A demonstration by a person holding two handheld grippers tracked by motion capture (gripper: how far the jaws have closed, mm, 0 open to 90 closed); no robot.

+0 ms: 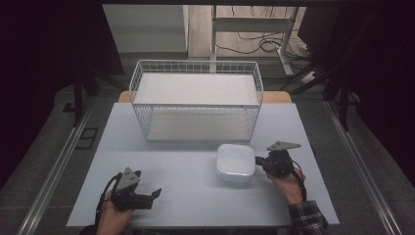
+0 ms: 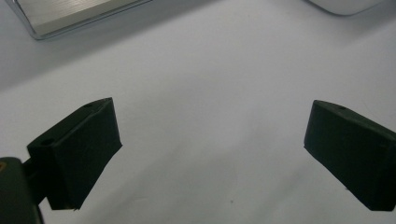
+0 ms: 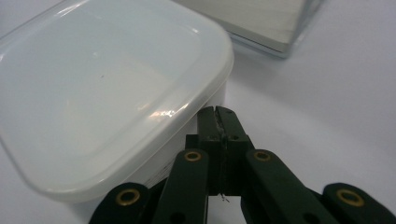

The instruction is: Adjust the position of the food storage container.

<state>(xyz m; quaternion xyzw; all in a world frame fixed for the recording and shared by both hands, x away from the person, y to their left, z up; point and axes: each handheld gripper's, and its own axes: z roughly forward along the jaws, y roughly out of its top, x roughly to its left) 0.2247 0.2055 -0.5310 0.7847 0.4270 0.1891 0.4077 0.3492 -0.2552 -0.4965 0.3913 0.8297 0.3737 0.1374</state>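
A white lidded plastic container sits on the pale table, in front of the wire basket's right half. In the right gripper view the container looms at the left. My right gripper is shut with nothing between its jaws, and its tips rest against the container's right side wall. My left gripper lies low near the table's front left, pointing right. In the left gripper view its two black pads stand wide apart over bare table, so my left gripper is open and holds nothing.
A white wire basket with a pale board inside stands at the back middle of the table. Its base edge shows at the top left of the left gripper view. Dark floor, rails and cables surround the table.
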